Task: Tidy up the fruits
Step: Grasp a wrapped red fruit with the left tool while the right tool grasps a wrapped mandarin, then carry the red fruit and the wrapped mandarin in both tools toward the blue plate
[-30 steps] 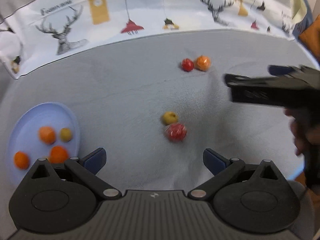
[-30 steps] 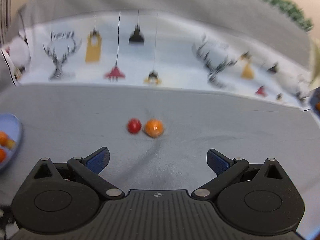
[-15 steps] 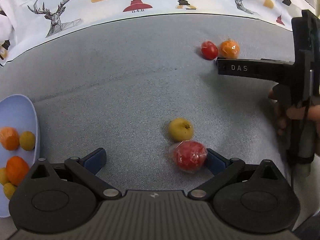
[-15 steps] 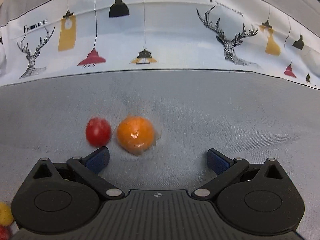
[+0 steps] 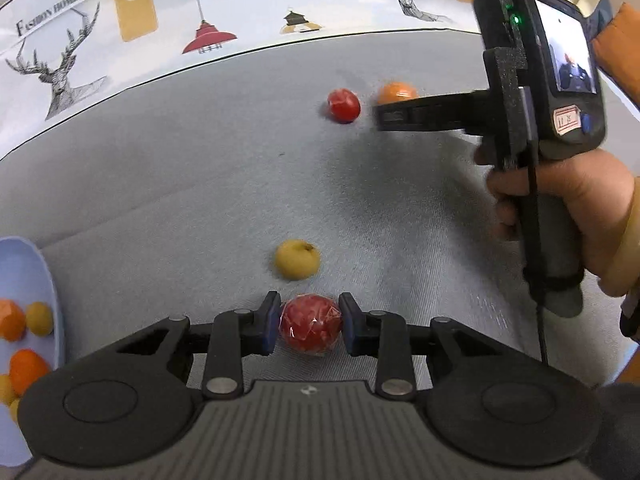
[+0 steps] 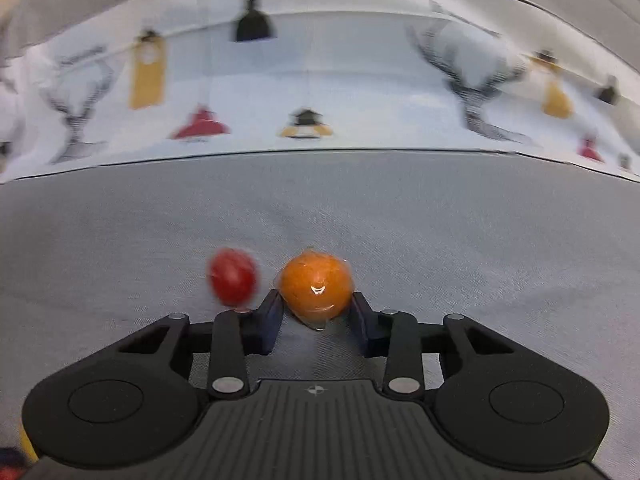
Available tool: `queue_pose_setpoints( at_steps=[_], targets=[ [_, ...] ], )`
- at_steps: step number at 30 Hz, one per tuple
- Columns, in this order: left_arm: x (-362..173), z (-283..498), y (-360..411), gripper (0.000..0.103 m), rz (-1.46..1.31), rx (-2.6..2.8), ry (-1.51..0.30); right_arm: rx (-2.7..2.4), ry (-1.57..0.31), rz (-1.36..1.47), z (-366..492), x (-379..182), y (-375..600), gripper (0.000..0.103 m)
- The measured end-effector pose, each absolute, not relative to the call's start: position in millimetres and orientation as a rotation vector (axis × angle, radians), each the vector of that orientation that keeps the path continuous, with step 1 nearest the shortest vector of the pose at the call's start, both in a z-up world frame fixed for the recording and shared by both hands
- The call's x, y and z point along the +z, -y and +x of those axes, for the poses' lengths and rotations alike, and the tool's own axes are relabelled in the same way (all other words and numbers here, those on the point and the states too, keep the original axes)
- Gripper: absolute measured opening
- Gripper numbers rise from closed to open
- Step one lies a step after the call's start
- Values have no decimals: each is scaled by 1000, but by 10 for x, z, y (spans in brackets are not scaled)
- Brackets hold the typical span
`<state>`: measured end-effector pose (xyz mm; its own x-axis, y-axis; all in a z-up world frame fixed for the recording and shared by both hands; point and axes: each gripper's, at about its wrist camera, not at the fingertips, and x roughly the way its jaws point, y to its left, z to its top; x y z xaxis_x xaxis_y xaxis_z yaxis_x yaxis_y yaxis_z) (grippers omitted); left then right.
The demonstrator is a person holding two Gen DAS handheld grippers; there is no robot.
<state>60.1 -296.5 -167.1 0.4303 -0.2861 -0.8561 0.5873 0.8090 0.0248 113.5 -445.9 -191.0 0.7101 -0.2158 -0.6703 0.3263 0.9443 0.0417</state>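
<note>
Gripping wrapped red fruit (image 5: 311, 330), left gripper (image 5: 308, 328) pinches it on grey cloth (image 5: 160, 184). Yellow fruit (image 5: 297, 265) just beyond. Right gripper (image 6: 316, 314) clamps orange fruit (image 6: 316, 286); small red fruit (image 6: 233, 276) beside. Blue plate (image 5: 50, 304) far left.

left gripper (image 5: 307, 324) matte black, ribbed grey centre plate, silver pivot screws, dark blue fingertip pads (image 5: 272, 322), right gripper (image 6: 317, 322) same build, side-on showing pistol grip, black cable, green LED, small screen, bare-skinned right hand (image 5: 588, 216), tan sleeve cuff
</note>
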Motion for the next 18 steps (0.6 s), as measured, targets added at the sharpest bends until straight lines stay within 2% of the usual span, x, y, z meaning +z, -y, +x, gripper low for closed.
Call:
queue_pose_setpoints(
  at_steps=[3,8,18],
  targets=[
    [-1516,564,2796,35,345,-550,-978,-420,-758,169,987,-1850,4536,38],
    [-1115,473,2353,35,317,-538,-977,-432,-698,175,448,-1512,4526,38],
    [-372,159,1198,35,260,-380,-960,-358,-524,171,-563,-548,3561,38]
  ],
)
